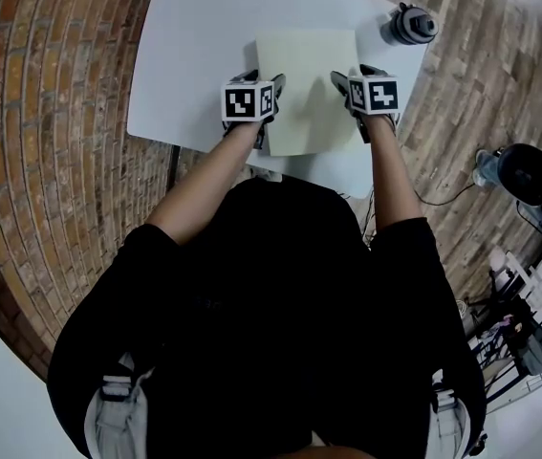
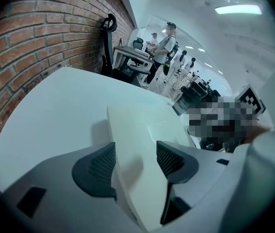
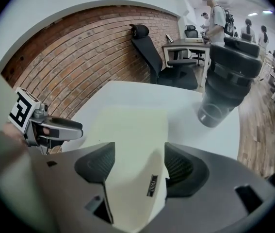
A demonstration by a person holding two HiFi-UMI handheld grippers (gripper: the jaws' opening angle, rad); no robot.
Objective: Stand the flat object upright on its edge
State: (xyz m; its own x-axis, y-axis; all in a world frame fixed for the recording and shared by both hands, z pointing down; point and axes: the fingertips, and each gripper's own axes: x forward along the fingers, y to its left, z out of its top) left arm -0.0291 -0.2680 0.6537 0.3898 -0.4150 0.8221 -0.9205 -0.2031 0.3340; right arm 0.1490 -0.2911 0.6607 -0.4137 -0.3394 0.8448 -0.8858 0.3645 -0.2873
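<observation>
A cream, square flat pad [image 1: 307, 89] lies on the white table [image 1: 194, 65], directly ahead of me. My left gripper [image 1: 263, 76] is at the pad's left edge and my right gripper [image 1: 358, 73] at its right edge. In the left gripper view the pad's [image 2: 132, 130] edge runs between the wide-apart jaws of the left gripper [image 2: 135, 154], and the right pad stands clear of it. In the right gripper view a corner of the pad [image 3: 127, 130], bearing a small label, sits between the spread jaws of the right gripper [image 3: 139, 159] without being pinched.
A dark lidded bottle [image 1: 411, 24] stands at the table's far right corner, close to the right gripper; the same bottle [image 3: 227, 81] looms in the right gripper view. Brick floor surrounds the table. An office chair [image 3: 152, 52], desks and people are far behind.
</observation>
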